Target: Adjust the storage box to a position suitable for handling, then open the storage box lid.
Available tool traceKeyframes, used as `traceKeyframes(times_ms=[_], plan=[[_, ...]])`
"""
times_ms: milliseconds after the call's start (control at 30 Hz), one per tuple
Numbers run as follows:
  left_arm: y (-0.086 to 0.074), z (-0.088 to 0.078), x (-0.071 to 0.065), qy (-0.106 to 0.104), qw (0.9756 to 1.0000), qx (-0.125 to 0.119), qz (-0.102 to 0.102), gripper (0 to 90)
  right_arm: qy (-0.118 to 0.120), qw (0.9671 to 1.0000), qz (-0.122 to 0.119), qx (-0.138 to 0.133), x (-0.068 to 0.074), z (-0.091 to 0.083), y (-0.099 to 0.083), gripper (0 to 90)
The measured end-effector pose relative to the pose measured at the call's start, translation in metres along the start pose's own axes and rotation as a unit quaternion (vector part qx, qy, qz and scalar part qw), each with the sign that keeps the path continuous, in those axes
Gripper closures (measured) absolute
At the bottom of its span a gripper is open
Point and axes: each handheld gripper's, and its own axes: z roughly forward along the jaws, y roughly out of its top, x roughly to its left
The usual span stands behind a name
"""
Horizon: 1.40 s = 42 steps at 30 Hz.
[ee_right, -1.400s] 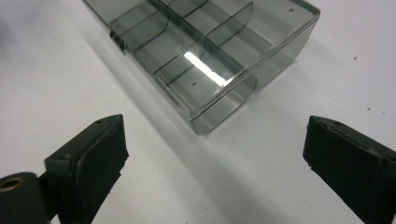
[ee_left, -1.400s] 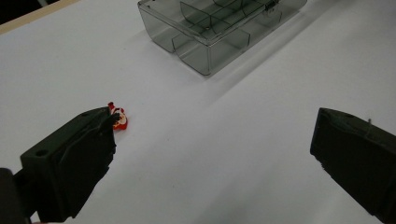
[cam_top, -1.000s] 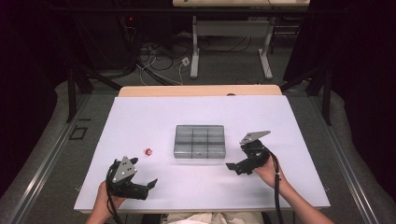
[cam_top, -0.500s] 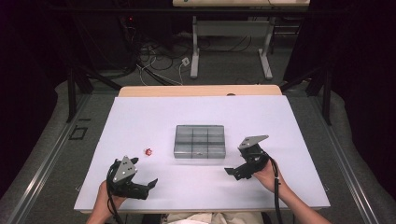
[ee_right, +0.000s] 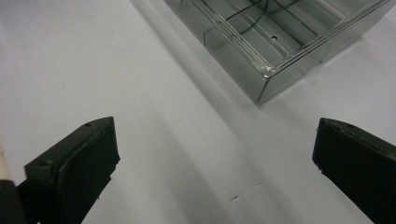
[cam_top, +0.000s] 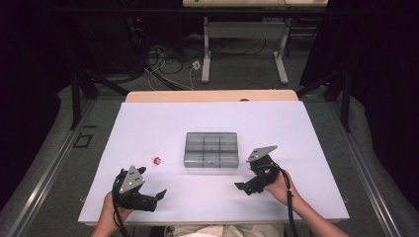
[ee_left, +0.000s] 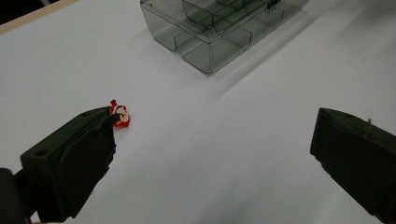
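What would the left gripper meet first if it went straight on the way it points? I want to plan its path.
Probably bare table first. The left gripper is open, its fingers wide apart; the small red figure lies by the left fingertip, off the centre line. Farther ahead stands the clear compartment box, though depth is uncertain.

We take this for a lab or recording studio rather than a home. Beyond the left gripper [cam_top: 160, 194] and right gripper [cam_top: 239, 186] we see a white table [cam_top: 296, 138] with a pale wooden far edge, black curtains [cam_top: 380, 64] to either side, loose cables [cam_top: 168, 59] and a power strip on the grey carpet ahead, and the white metal legs [cam_top: 207, 54] of a second bench farther off.
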Motion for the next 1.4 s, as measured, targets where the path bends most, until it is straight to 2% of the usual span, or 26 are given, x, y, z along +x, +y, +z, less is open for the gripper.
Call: traceKeyframes(times_ms=[133, 267, 367, 533, 633, 933, 1067, 1333, 1400], plan=[[0.000, 0.000, 0.000, 0.001, 1.0000, -0.001, 0.000, 0.2, 0.006, 0.9999, -0.005, 0.012, 0.002, 0.002, 0.000, 0.0], [0.000, 0.000, 0.000, 0.000, 1.0000, -0.001, -0.001, 0.1, 0.014, 0.9998, -0.012, 0.011, 0.003, 0.003, 0.000, 0.0], [0.000, 0.000, 0.000, -0.003, 1.0000, 0.001, -0.003, 0.2, 0.011, 0.9997, -0.015, 0.013, 0.004, 0.005, 0.000, 0.0], [0.000, 0.000, 0.000, -0.003, 1.0000, 0.001, -0.003, 0.1, 0.023, 0.9993, -0.016, 0.024, 0.006, 0.007, 0.000, 0.0], [0.000, 0.000, 0.000, -0.002, 1.0000, -0.001, -0.002, 0.1, 0.028, 0.9991, -0.023, 0.022, 0.008, 0.007, 0.000, 0.0], [0.000, 0.000, 0.000, -0.002, 1.0000, 0.000, -0.001, 0.1, 0.036, 0.9988, -0.019, 0.028, 0.011, 0.009, 0.001, 0.0], [0.000, 0.000, 0.000, -0.002, 1.0000, 0.000, -0.001, 0.1, 0.038, 0.9984, -0.029, 0.030, 0.013, 0.011, 0.002, 0.0], [0.000, 0.000, 0.000, -0.004, 1.0000, 0.002, -0.002, 0.1, 0.042, 0.9984, -0.029, 0.025, 0.017, 0.011, 0.003, 0.0], [0.000, 0.000, 0.000, -0.004, 1.0000, 0.003, -0.003, 0.1, 0.047, 0.9980, -0.036, 0.024, 0.017, 0.013, 0.004, 0.0]])
